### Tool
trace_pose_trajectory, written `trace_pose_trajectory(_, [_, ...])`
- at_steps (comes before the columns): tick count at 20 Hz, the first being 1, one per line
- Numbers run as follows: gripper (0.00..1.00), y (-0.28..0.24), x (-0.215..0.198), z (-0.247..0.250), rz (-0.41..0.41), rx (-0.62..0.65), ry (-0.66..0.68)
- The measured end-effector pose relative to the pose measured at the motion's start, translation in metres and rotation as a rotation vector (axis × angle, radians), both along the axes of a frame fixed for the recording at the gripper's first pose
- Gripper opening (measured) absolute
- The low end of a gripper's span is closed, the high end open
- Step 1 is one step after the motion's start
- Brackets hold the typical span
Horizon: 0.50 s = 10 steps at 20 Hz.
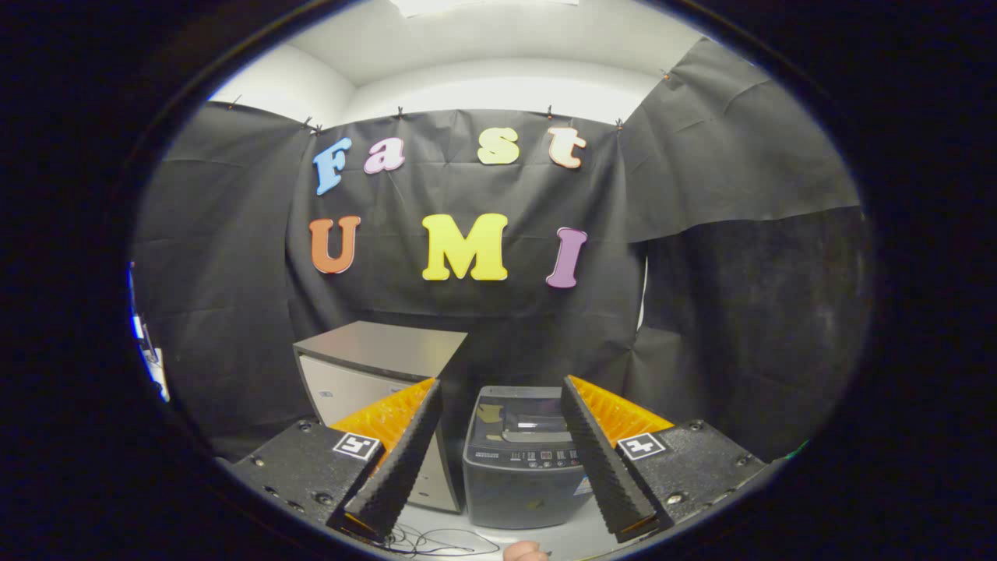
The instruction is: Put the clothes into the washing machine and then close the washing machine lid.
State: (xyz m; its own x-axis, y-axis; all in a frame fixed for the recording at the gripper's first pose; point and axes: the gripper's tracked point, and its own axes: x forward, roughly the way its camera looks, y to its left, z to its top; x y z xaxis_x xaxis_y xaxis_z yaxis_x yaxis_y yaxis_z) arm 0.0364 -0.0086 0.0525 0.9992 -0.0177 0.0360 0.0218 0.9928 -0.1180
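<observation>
Gripper (502,460): its two fingers are seen spread wide apart, with nothing held between them and nothing touched by either fingertip.

Washer (523,460): a small dark grey top-loading machine is seen standing upright on the floor, framed in the gap between the fingers and well beyond their tips.

Washer lid (523,413): it appears to be folded back, so that the dark opening of the tub is partly shown; how far it is raised cannot be told.

Control panel (537,456): a strip of small buttons is seen along the front top edge of the washer, facing the gripper.

Cabinet (366,366): a pale grey box-shaped unit is placed just beside the washer, on the left finger's side; its lower front is hidden by that finger, and its flat top stands higher than the washer.

Clothes: their place cannot be told; something pale is glimpsed inside the washer opening, but it is too small to be identified.

Cable (436,541): a thin dark wire is seen lying in loops on the pale floor (561,538), below and between the fingers, nearer than the washer.

Hand (523,552): a small part of a person's hand is seen beneath the gripper.

Wall (234,273): black cloth is hung behind the washer and cabinet and to both sides.
</observation>
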Motion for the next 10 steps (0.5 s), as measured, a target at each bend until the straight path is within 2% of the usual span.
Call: trace_pose_trajectory(10, [0.96, -0.0026, -0.0016, 0.0023, -0.001, -0.001, -0.004])
